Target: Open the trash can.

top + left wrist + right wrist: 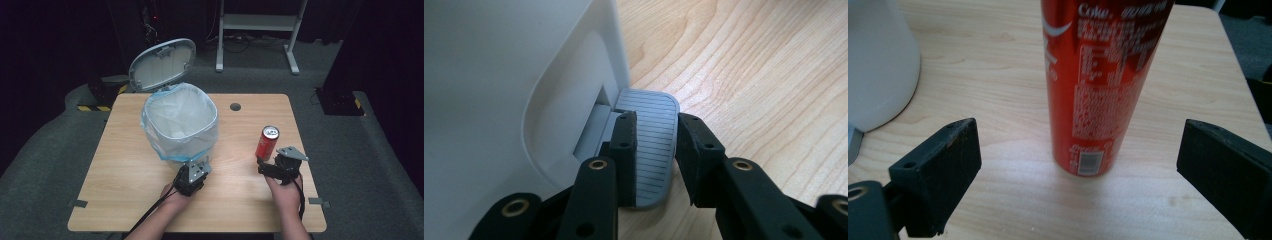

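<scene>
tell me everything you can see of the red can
The red can is a slim, tall drink can that looks like metal, with a silver top and white Coke lettering, small print and a barcode low on its side. It stands upright on the wooden table, right of the white bin and apart from it. The right gripper has its jaws spread wide on either side of the can, not touching it.

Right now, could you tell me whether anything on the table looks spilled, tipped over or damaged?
Nothing stands out. The red cola can stands upright and apart from the white pedal bin, whose lid is raised and whose liner is folded over the rim. The wooden table shows no spill.
</scene>
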{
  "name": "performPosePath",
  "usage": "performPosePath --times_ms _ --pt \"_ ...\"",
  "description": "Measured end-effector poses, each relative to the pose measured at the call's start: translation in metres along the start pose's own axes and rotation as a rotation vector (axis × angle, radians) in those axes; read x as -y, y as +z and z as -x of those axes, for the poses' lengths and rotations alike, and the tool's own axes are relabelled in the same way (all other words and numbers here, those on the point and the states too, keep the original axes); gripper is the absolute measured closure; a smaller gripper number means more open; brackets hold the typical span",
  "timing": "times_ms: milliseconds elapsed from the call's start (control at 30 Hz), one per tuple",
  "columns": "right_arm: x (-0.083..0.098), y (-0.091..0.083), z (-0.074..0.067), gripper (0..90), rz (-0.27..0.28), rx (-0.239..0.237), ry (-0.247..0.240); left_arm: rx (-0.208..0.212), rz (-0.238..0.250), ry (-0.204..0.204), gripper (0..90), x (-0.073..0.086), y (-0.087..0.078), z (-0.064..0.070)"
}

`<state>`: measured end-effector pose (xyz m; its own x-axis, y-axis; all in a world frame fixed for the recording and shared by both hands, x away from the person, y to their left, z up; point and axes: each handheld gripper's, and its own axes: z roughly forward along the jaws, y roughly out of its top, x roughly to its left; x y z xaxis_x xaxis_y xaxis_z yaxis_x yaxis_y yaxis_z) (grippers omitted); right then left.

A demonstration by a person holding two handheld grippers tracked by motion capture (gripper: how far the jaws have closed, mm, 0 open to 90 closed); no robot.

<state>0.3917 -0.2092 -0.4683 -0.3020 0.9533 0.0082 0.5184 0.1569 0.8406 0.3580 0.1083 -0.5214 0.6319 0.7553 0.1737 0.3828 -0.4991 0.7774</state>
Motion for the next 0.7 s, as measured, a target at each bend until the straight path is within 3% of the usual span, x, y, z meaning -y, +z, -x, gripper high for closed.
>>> performPosePath --times_ms 267,700 --pt "-0.016 0.007 0.002 4.5 0.029 0.011 0.002 -0.003 0.001 0.001 69.7 0.000 0.000 0.000" --pt "-0.037 0.025 0.007 13.7 0.064 0.018 0.020 0.001 0.003 -0.003 69.6 0.000 0.000 0.000"
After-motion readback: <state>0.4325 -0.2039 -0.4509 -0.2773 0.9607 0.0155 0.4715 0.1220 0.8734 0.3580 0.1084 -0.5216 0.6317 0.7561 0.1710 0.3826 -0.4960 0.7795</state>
